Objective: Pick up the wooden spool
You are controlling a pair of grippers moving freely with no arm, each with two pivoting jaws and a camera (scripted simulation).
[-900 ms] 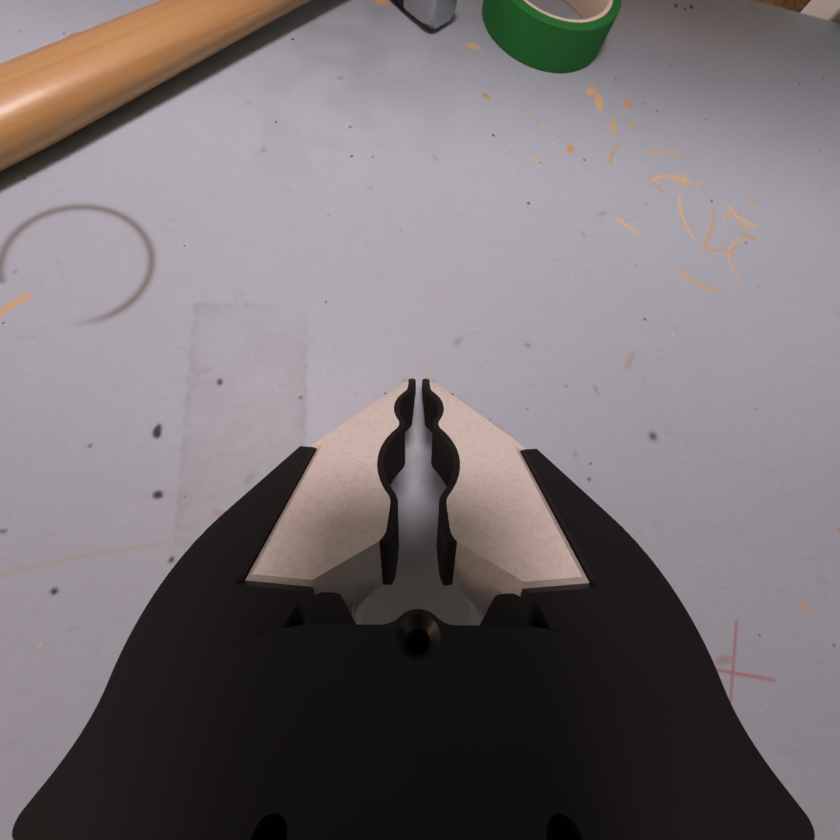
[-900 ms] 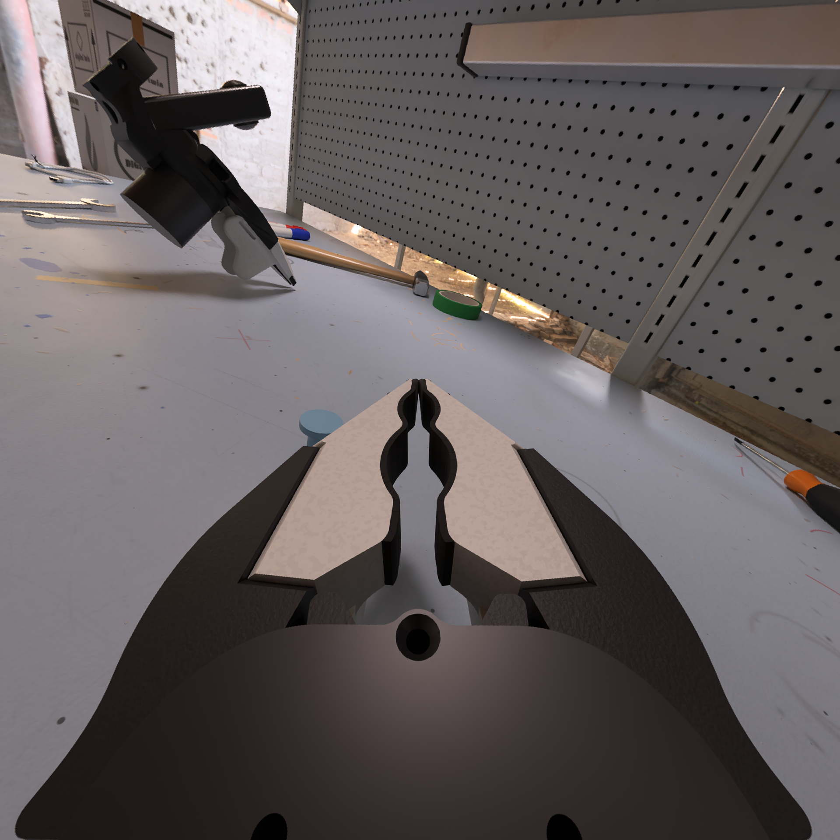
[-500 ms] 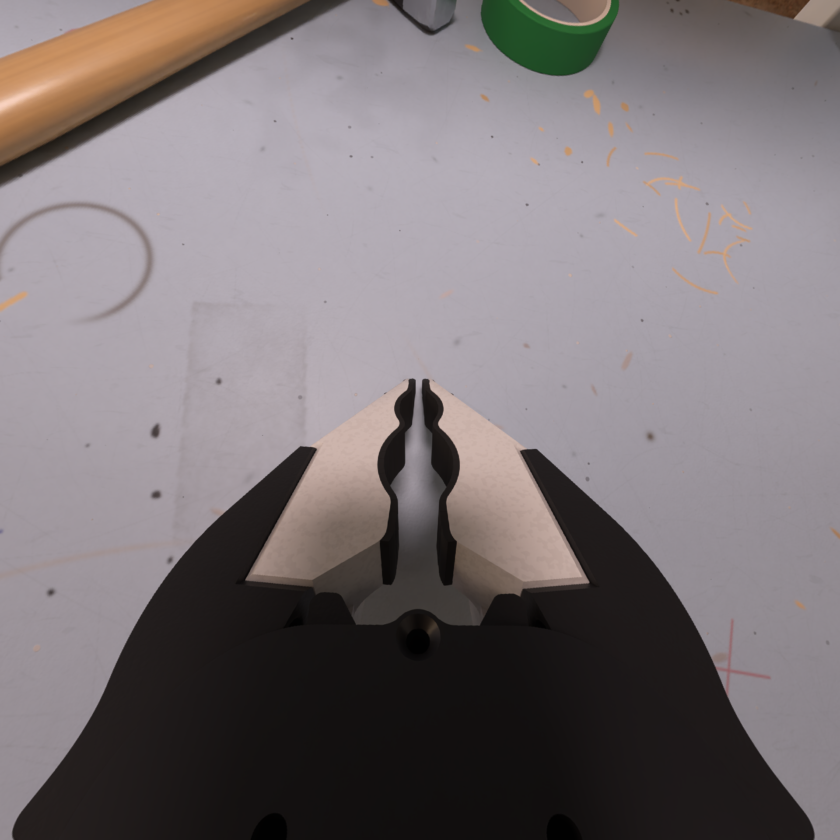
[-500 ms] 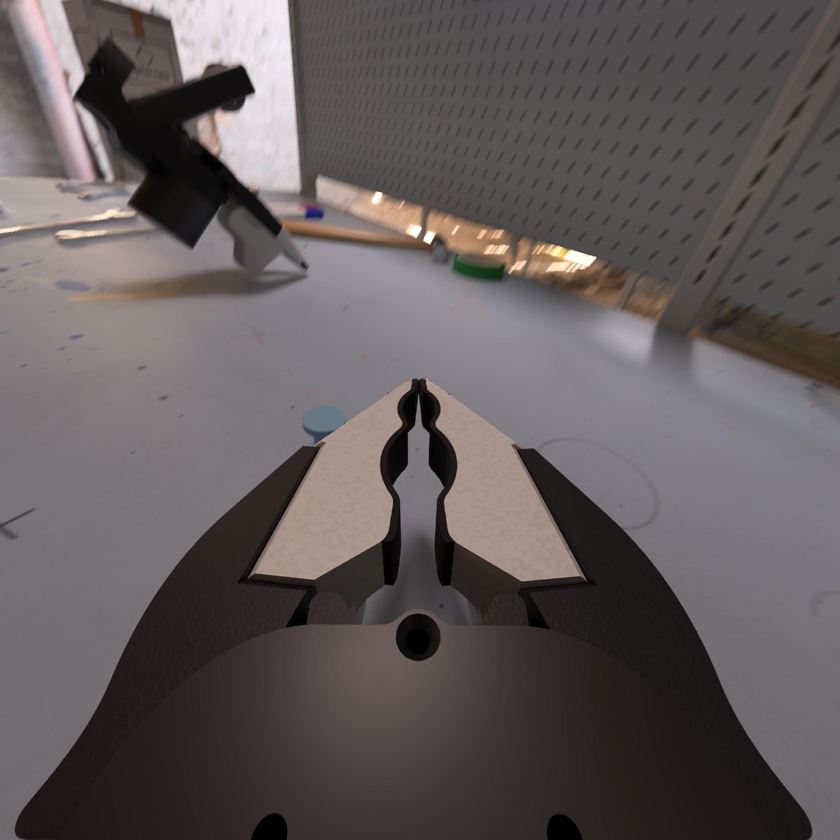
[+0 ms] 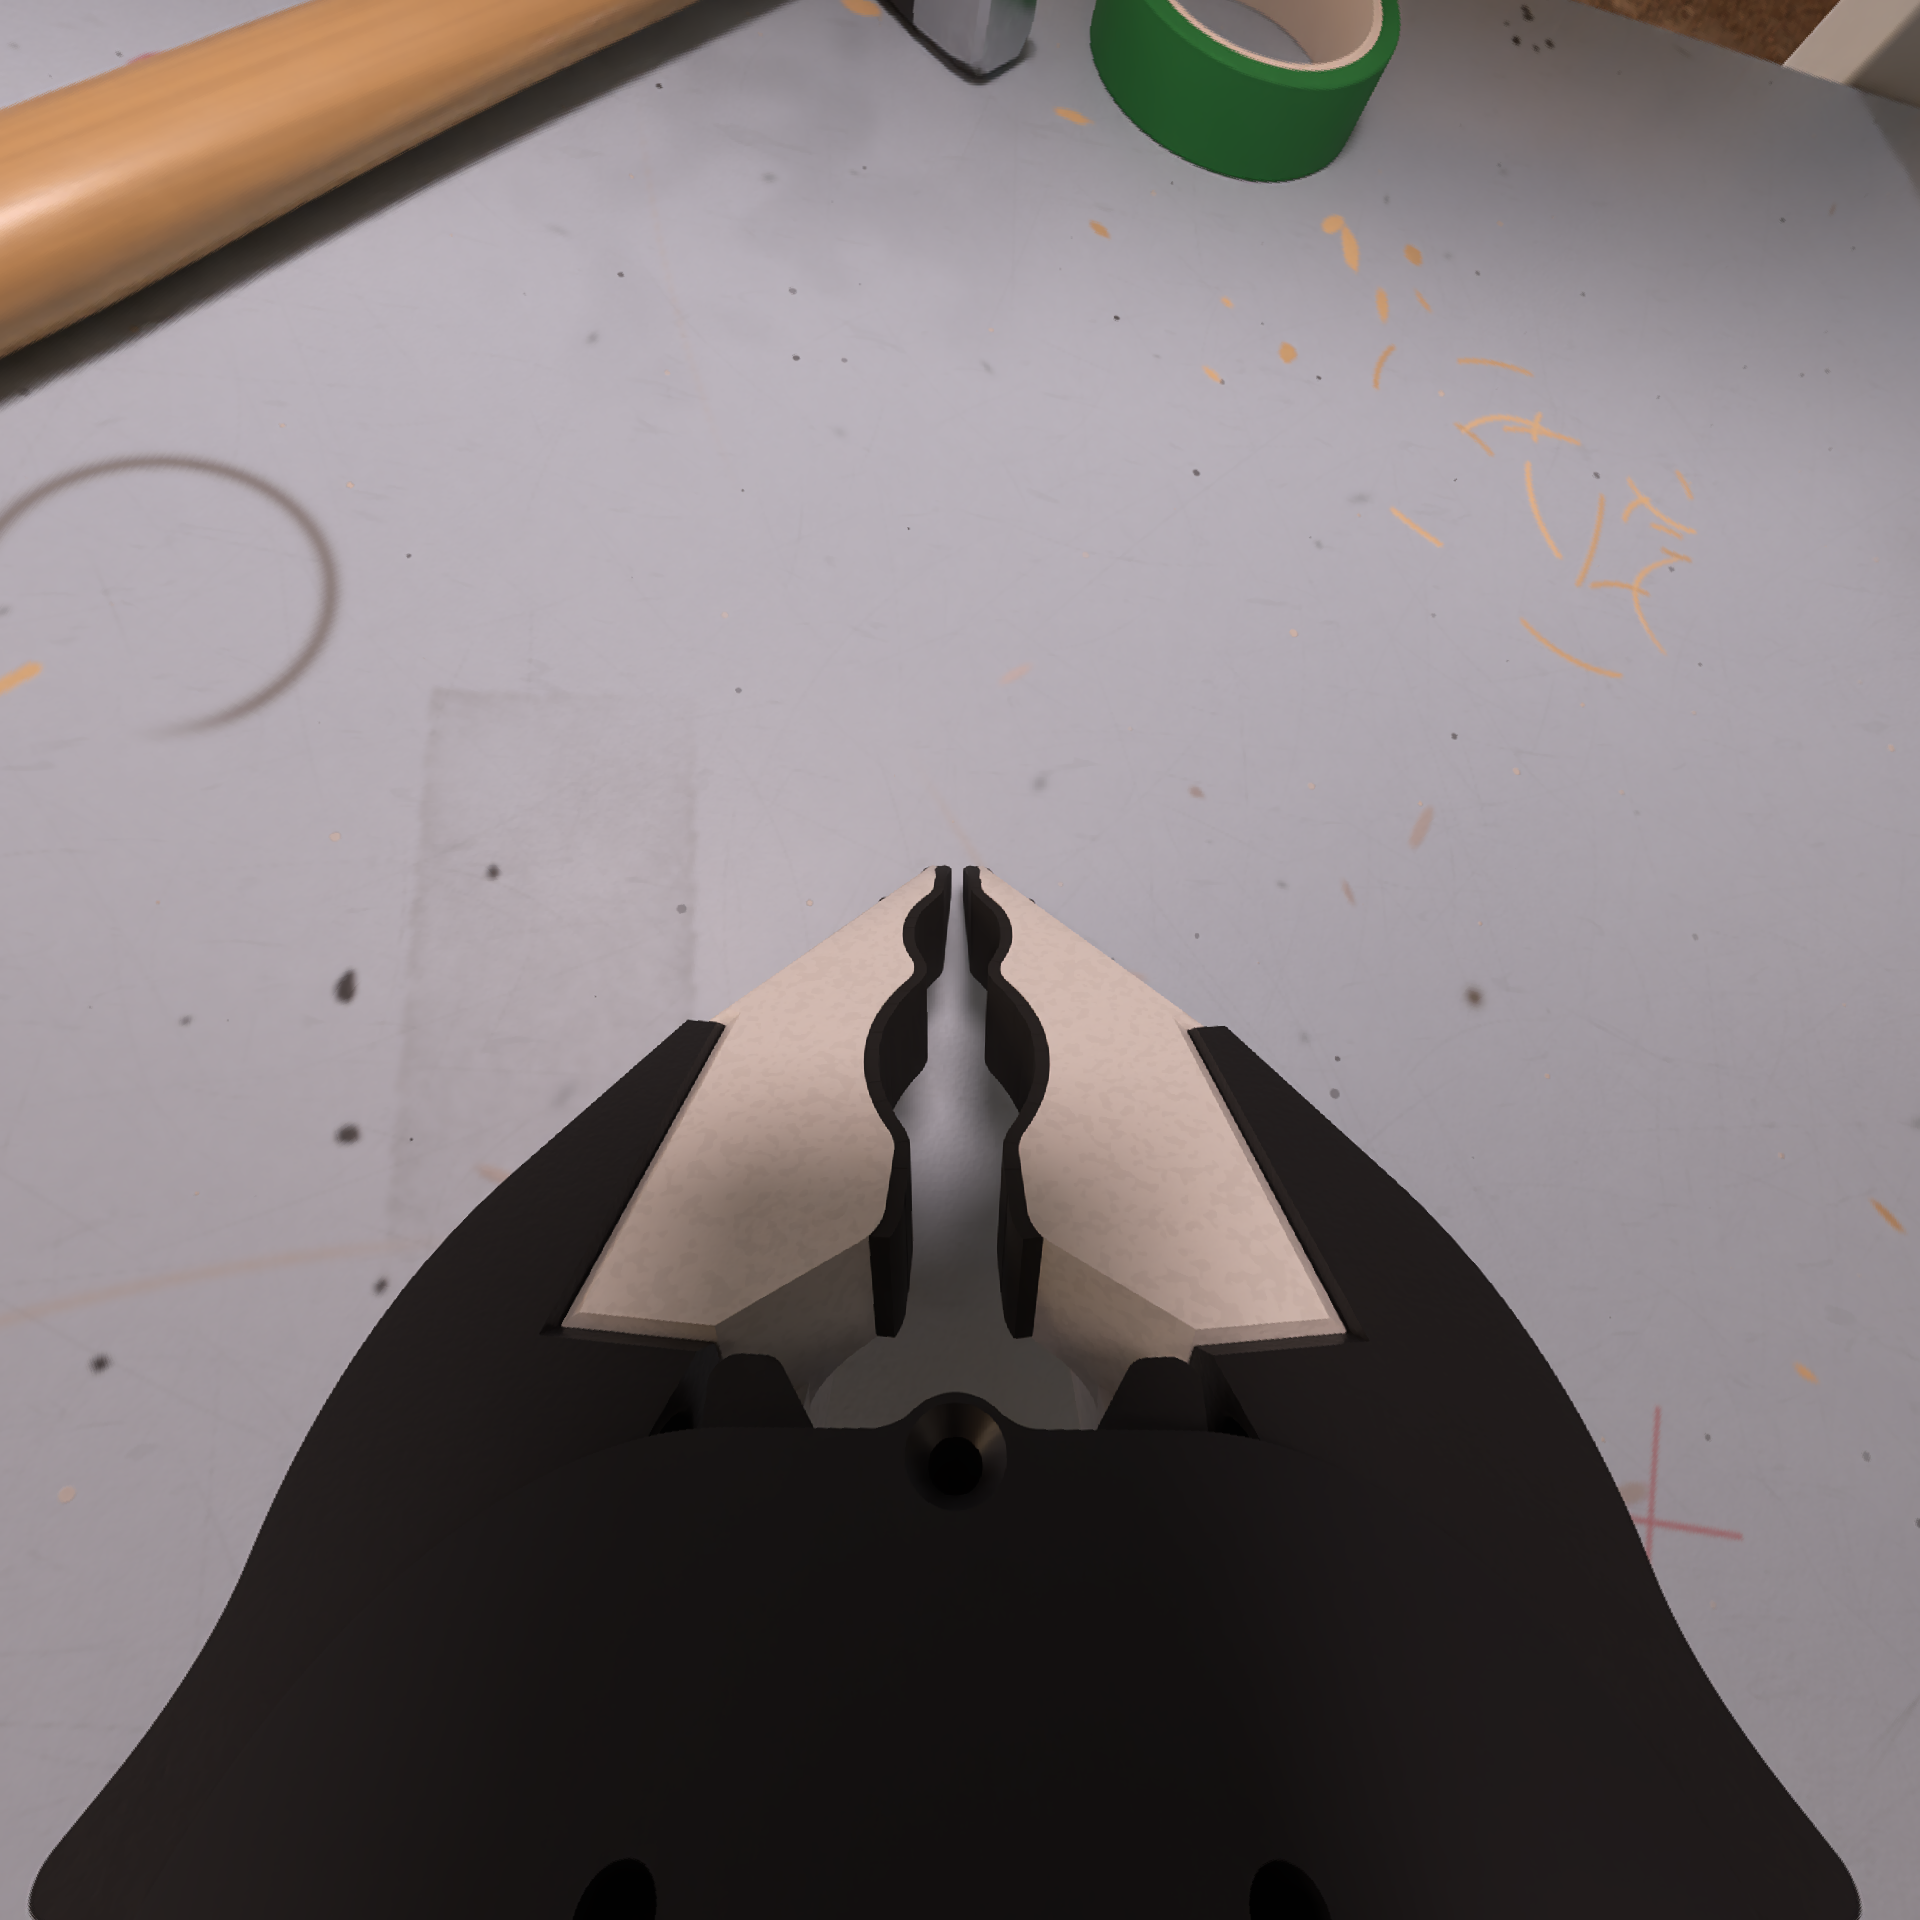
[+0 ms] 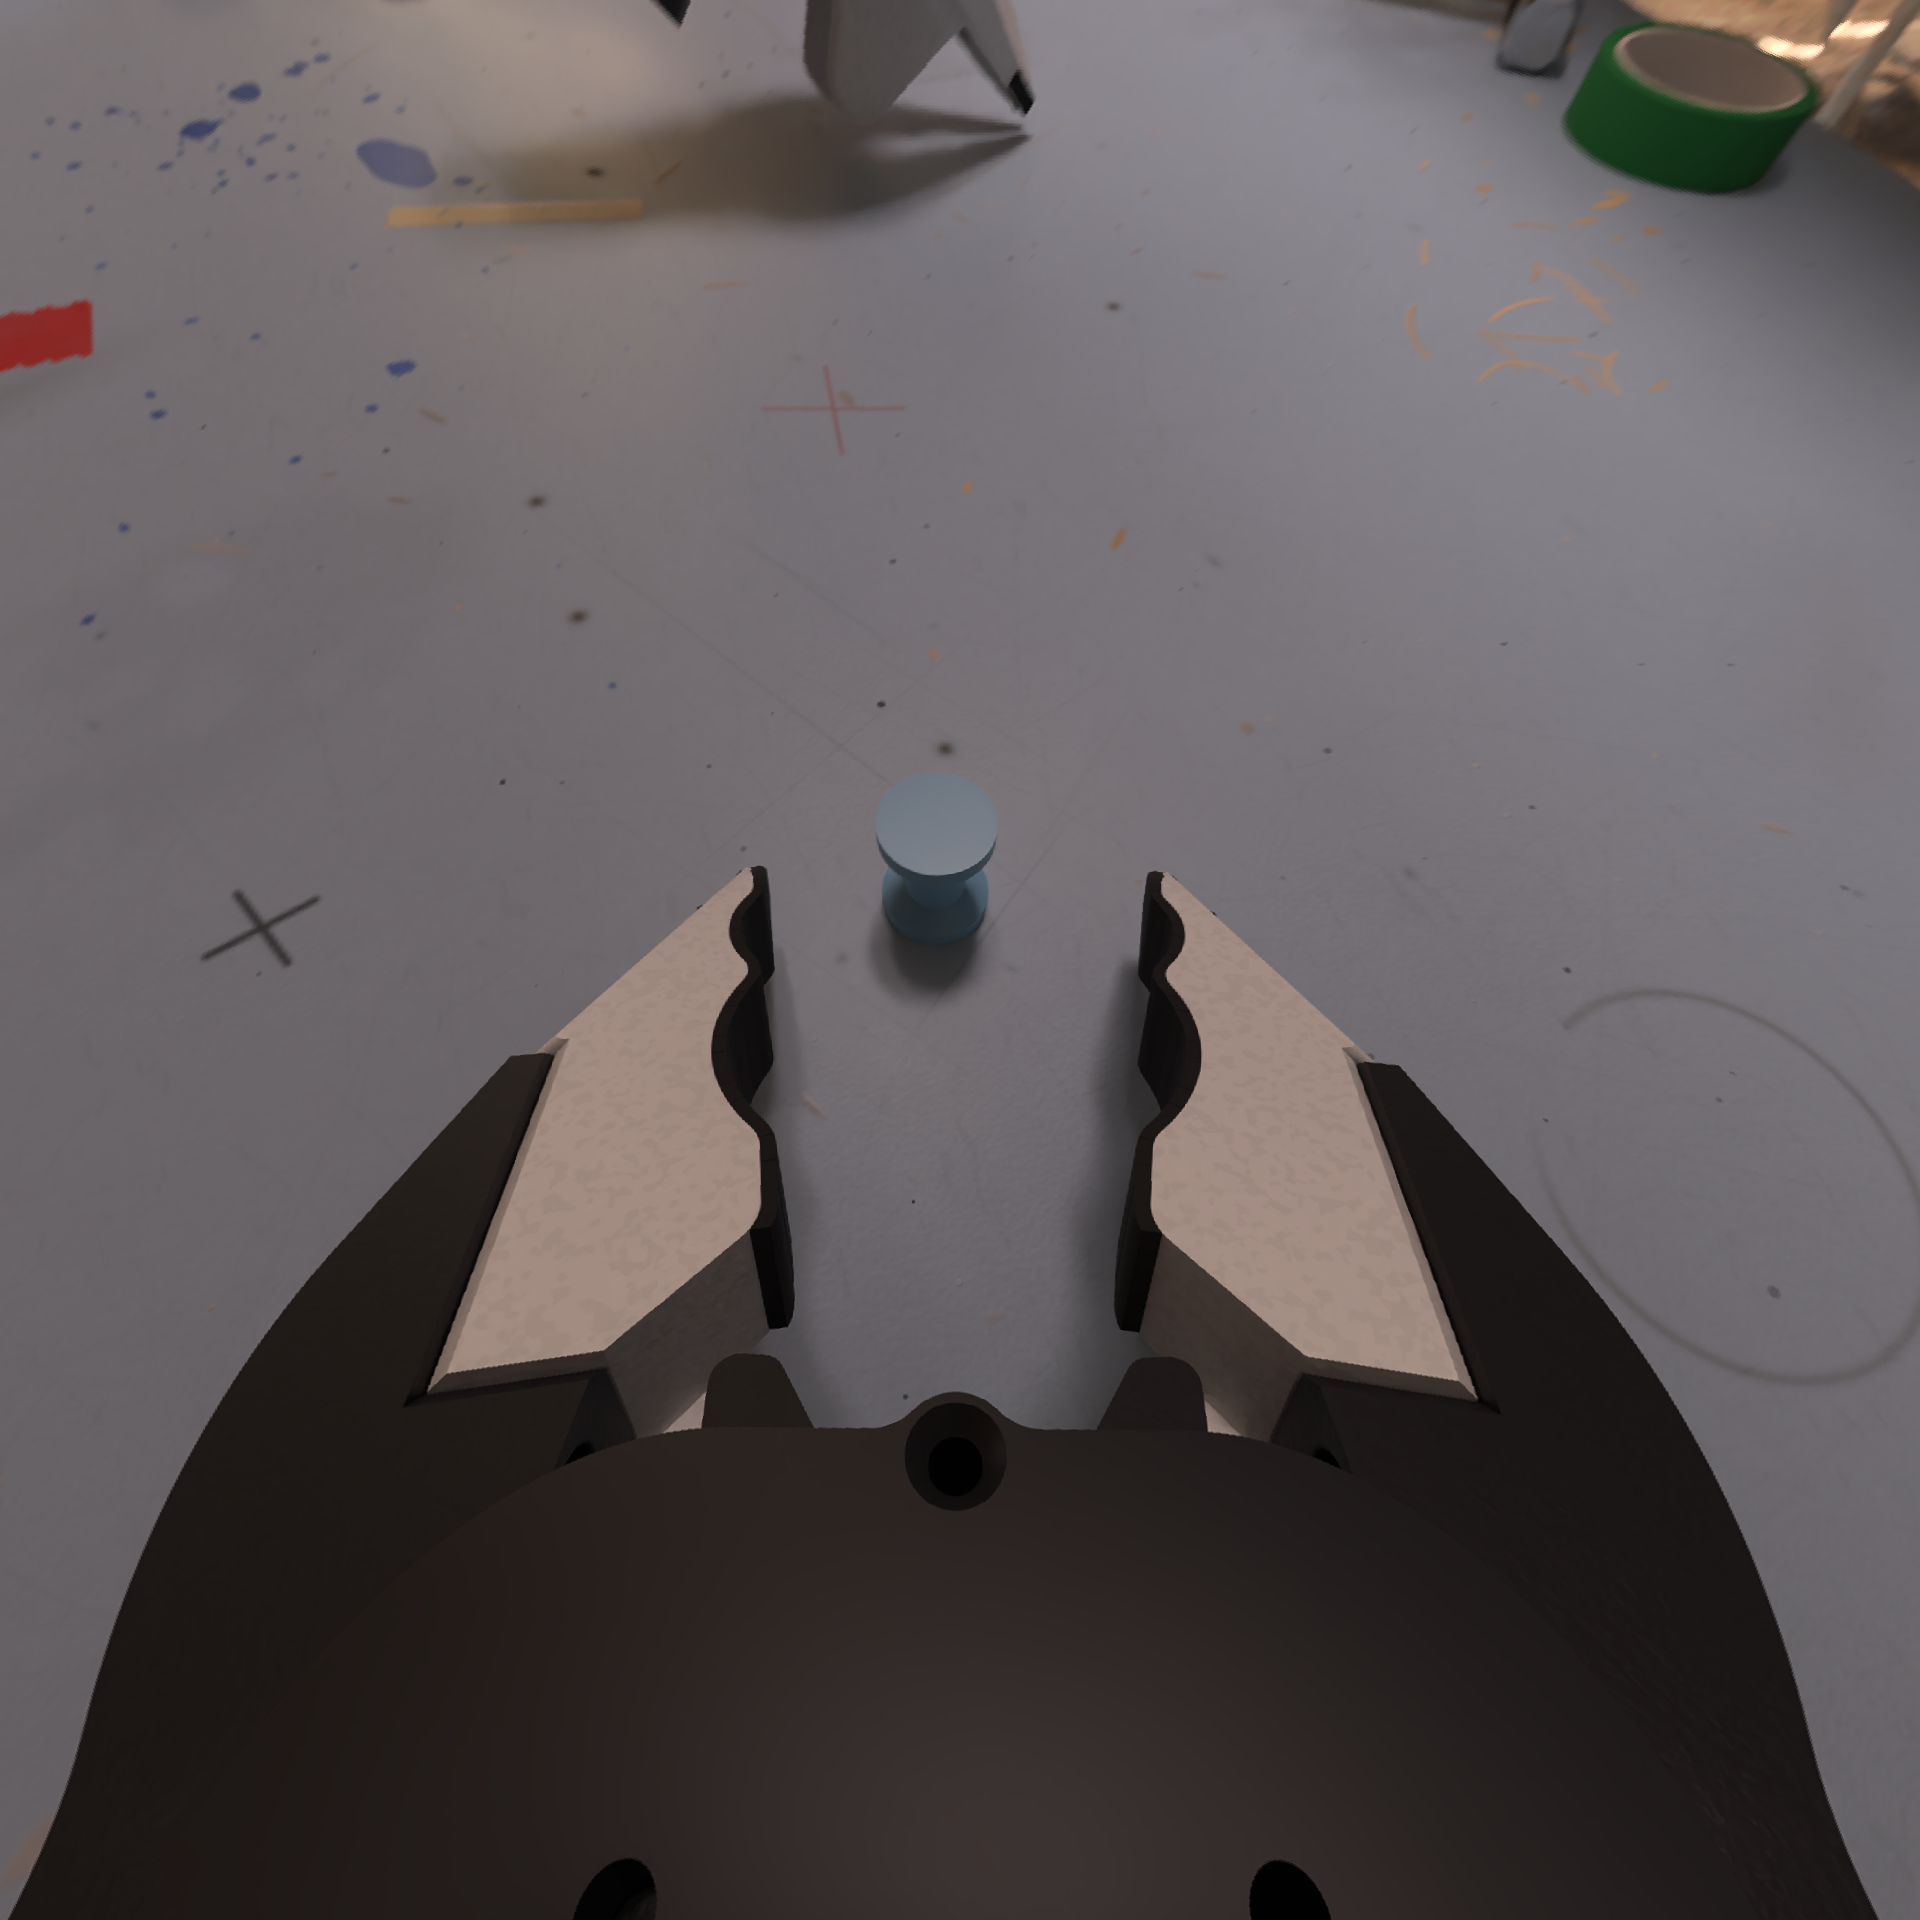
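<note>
The right claw point(image 6: 956, 914) is spread wide and points down at the spool point(image 6: 936, 873), a small blue piece standing upright on the grey surface point(image 6: 1351, 675), just beyond and between the fingertips point(image 6: 756, 904), untouched; that straddling pose suits closing on its narrow waist. The left claw point(image 5: 957, 883), fingers nearly together and empty, hovers well beyond the spool, short of the green tape roll point(image 5: 1242, 78) and wooden handle point(image 5: 260, 135). Paint flecks and shavings mark the surface.
</note>
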